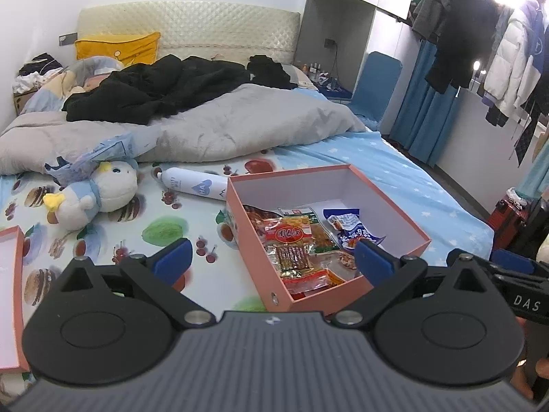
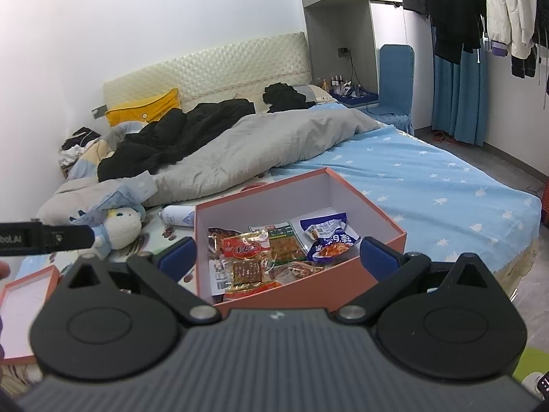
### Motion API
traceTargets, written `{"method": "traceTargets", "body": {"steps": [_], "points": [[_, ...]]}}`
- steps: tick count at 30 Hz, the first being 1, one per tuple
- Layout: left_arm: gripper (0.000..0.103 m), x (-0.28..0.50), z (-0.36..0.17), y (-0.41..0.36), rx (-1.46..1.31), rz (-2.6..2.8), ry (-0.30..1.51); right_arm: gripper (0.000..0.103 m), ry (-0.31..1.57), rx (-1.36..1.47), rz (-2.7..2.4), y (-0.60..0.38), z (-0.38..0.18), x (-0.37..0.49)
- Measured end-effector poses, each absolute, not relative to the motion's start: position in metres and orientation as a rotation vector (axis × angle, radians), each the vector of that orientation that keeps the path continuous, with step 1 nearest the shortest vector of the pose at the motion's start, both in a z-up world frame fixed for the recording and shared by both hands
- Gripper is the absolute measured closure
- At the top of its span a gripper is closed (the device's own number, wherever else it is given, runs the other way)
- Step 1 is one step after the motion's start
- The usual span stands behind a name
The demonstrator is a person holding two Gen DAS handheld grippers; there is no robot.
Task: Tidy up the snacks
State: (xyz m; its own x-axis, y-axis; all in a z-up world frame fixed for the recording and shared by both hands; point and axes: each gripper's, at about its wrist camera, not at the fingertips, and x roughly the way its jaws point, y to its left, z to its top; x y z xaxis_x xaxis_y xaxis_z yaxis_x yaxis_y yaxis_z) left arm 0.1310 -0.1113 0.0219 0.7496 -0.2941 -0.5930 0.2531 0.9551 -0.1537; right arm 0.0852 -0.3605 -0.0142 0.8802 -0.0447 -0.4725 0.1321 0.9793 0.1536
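An open pink box (image 1: pixel 394 213) (image 2: pixel 384 216) rests on the bed and holds several snack packets (image 1: pixel 295 240) (image 2: pixel 254 257), among them a blue one (image 1: pixel 350 230) (image 2: pixel 326 237). My left gripper (image 1: pixel 272 257) hovers open above the box's near left wall, nothing between its blue pads. My right gripper (image 2: pixel 278 254) is open too, spread wide over the box's near side. The box lid (image 1: pixel 12 295) (image 2: pixel 25 302) lies upturned at the left. The other gripper's arm crosses each view's edge.
A plush toy (image 1: pixel 99 192) (image 2: pixel 120 226) and a white bottle (image 1: pixel 195 185) (image 2: pixel 178 214) lie left of the box. A grey duvet (image 1: pixel 223 127) and black clothes (image 1: pixel 154 86) fill the bed's far half. Hanging coats (image 1: pixel 507 51) and a blue chair (image 2: pixel 394 79) stand right.
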Motion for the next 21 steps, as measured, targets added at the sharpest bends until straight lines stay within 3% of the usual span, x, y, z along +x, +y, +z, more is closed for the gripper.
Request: {"method": "traceTargets", "body": {"steps": [21], "points": [[0.001,0.1292,0.0253,-0.1108,-0.049,-0.298,0.647,0.000,0.484,0.185,-0.097,-0.3569,-0.0157,0.0869]]}}
